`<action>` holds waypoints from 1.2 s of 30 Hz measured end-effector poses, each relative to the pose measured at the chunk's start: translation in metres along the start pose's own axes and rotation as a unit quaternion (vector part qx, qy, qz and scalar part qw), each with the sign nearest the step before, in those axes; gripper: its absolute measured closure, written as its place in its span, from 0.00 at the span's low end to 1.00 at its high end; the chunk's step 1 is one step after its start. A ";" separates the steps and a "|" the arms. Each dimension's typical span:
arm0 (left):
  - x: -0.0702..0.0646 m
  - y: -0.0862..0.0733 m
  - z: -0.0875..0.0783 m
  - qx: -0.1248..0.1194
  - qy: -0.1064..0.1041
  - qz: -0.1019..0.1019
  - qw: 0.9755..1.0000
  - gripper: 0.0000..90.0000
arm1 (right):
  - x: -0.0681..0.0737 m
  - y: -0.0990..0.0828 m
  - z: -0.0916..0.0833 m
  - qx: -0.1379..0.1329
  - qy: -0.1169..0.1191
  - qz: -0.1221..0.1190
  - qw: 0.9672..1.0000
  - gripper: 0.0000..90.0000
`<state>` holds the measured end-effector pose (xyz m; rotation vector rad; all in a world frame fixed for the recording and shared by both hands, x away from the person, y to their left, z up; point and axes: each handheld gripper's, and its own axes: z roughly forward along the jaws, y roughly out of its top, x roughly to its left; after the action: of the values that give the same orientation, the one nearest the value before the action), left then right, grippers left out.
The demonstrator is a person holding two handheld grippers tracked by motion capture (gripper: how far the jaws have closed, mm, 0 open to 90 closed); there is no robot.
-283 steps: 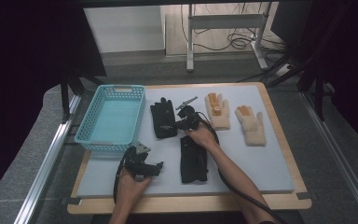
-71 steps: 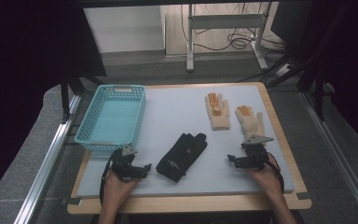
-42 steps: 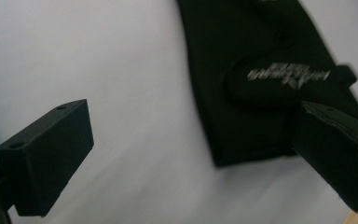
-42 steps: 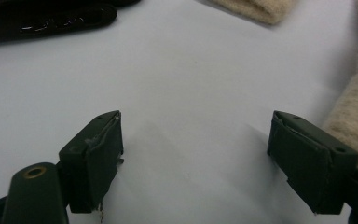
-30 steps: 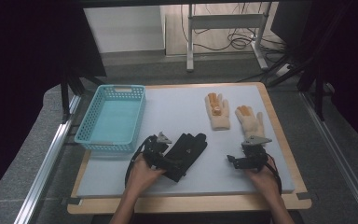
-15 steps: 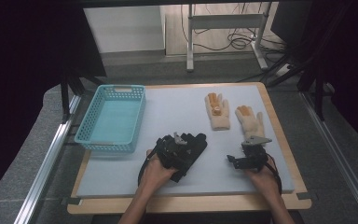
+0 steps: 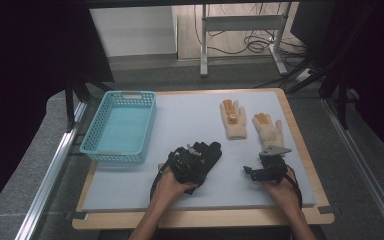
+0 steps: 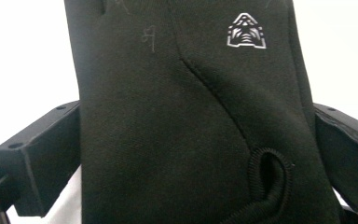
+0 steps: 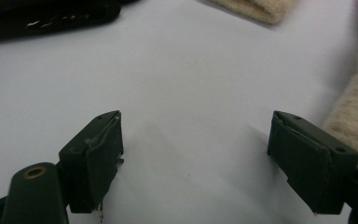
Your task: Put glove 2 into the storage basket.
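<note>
Black fabric glove with a silver emblem lying on the pale grey table mat, framed by the left gripper.

The glove's long axis is seen running diagonally, fingers pointed away toward the far right, cuff toward the person. The left jaws are set on either side of the cuff; pressing cannot be told. The right gripper is held spread over bare mat, beside a cream knitted glove.

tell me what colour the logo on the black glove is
Silver-white; the logo sits on the black glove, clearest in the left gripper view.
</note>
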<state>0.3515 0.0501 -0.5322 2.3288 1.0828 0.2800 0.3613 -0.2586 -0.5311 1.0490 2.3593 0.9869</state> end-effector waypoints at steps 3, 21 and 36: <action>0.001 0.000 -0.002 0.000 0.001 -0.007 1.000 0.03 | 0.000 0.000 0.000 0.000 0.000 0.000 1.000 0.20; 0.020 -0.001 -0.022 -0.024 0.027 -0.011 0.999 0.70 | 0.000 0.000 0.000 0.000 -0.001 -0.001 1.000 0.20; 0.052 0.025 -0.074 -0.048 0.035 -0.033 0.998 0.69 | 0.000 0.000 0.000 0.000 -0.001 -0.001 1.000 0.20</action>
<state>0.3713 0.1051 -0.4591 2.2092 1.1516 0.3823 0.3611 -0.2586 -0.5312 1.0460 2.3576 0.9852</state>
